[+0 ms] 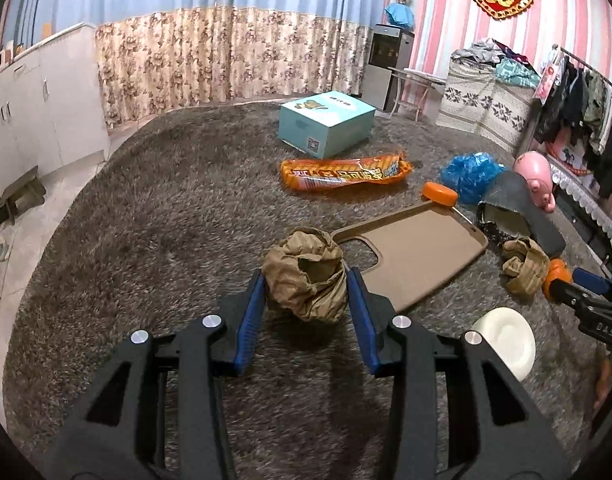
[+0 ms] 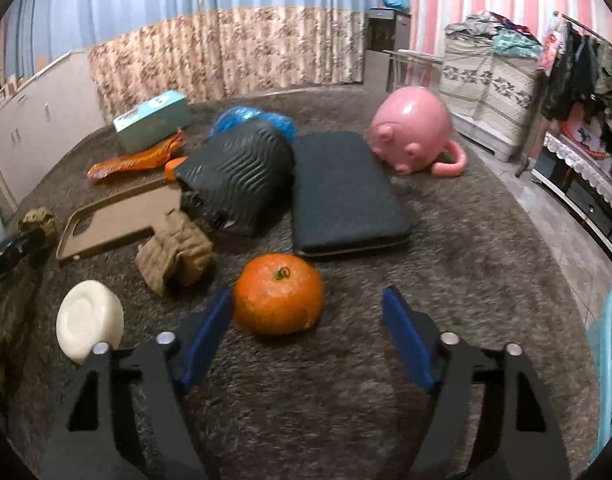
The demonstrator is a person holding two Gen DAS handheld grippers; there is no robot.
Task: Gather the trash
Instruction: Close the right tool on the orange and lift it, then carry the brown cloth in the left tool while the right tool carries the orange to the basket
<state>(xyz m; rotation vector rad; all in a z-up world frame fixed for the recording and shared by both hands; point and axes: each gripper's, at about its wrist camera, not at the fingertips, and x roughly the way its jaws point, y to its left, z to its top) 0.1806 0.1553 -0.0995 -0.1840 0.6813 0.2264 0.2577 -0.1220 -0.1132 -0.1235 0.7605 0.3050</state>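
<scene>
My left gripper (image 1: 306, 276) is shut on a crumpled brown paper ball (image 1: 306, 274), its blue pads pressed against both sides, just above the grey carpet. A second crumpled brown paper wad (image 1: 523, 266) lies to the right; it also shows in the right wrist view (image 2: 174, 258). My right gripper (image 2: 307, 308) is open over the carpet, with an orange tangerine (image 2: 278, 294) between its fingers, close to the left pad. An orange snack wrapper (image 1: 343, 174) and a crumpled blue plastic bag (image 1: 471, 174) lie farther back.
On the carpet lie a tan phone case (image 1: 421, 256), a white soap bar (image 2: 90, 320), a black ribbed pouch (image 2: 238, 178), a black flat pad (image 2: 345, 196), a pink piggy bank (image 2: 411, 132) and a teal box (image 1: 325, 122). A light blue basket (image 2: 609, 360) stands at right.
</scene>
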